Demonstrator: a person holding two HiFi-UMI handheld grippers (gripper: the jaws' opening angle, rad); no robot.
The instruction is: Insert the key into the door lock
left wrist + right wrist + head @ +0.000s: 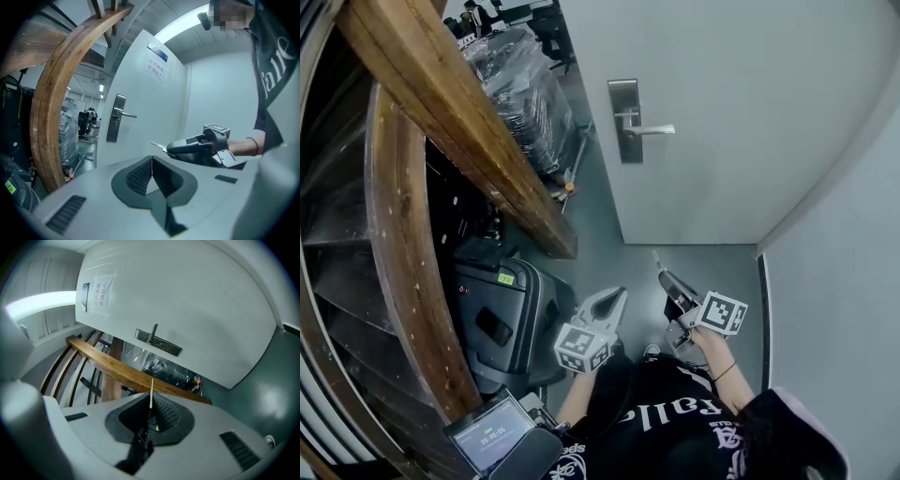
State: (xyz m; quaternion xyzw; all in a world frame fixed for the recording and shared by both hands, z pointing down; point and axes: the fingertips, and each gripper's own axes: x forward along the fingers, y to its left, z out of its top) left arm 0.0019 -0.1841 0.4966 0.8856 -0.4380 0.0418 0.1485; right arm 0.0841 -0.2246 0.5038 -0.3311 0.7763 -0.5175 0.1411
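Pointing blade-first toward the door lock [624, 120], the key [151, 392] sits pinched in the closed jaws of the right gripper [664, 274], well short of the lock, while the left gripper [617, 295], slightly farther off, is closed on nothing.

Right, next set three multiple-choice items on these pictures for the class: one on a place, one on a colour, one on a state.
1. Where is the key? A in the lock; B in the right claw; C on the floor.
2. What colour is the door? A white; B red; C black.
3. What state is the left claw in? A jaws wide apart; B jaws together, empty; C shut on a key.
Answers: B, its blade sticks out between the right claw's jaws; A, its panel shows white; B, the jaws meet with nothing between.
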